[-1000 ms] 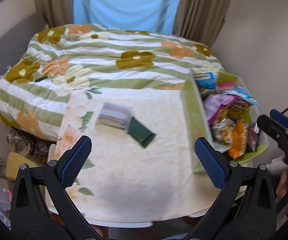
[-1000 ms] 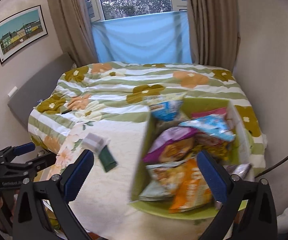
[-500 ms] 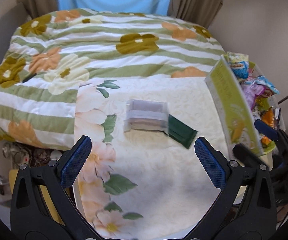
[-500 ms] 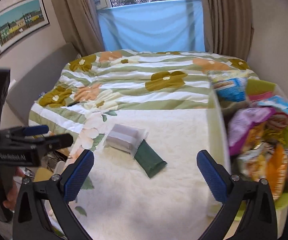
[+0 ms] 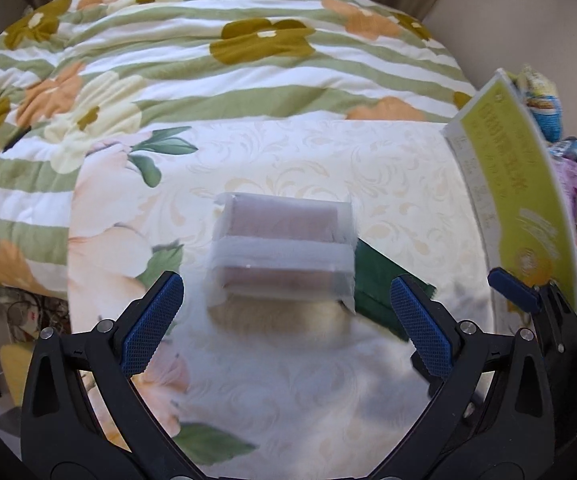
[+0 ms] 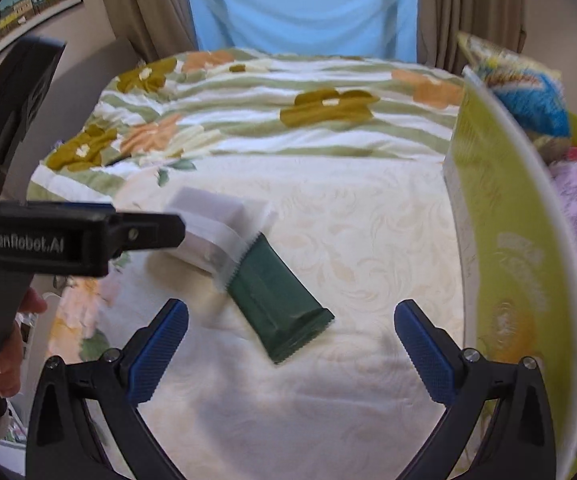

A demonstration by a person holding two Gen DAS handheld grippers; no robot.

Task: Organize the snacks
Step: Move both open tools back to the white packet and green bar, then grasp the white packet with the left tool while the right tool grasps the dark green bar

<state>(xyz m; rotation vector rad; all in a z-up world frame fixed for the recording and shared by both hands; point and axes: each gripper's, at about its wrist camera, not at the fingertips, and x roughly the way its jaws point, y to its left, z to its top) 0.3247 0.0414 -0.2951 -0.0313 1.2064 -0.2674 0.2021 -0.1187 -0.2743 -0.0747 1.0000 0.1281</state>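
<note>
Both claws gape empty: left gripper (image 5: 286, 334) over the blurred clear-wrapped packet (image 5: 282, 254), which hides part of the dark green foil bar (image 6: 278, 302) below the right gripper (image 6: 290, 350).

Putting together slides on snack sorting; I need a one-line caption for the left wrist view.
Open left tool lined up on a clear-wrapped snack pack beside a green packet on the cream cloth.

Dark green packet (image 6: 278, 304); lime-green box (image 6: 508, 280); green-striped floral quilt (image 5: 208, 60).

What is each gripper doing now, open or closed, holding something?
Left gripper: open, holding nothing, facing the clear wrapped pack.
Right gripper: open, holding nothing, facing the green packet.
</note>
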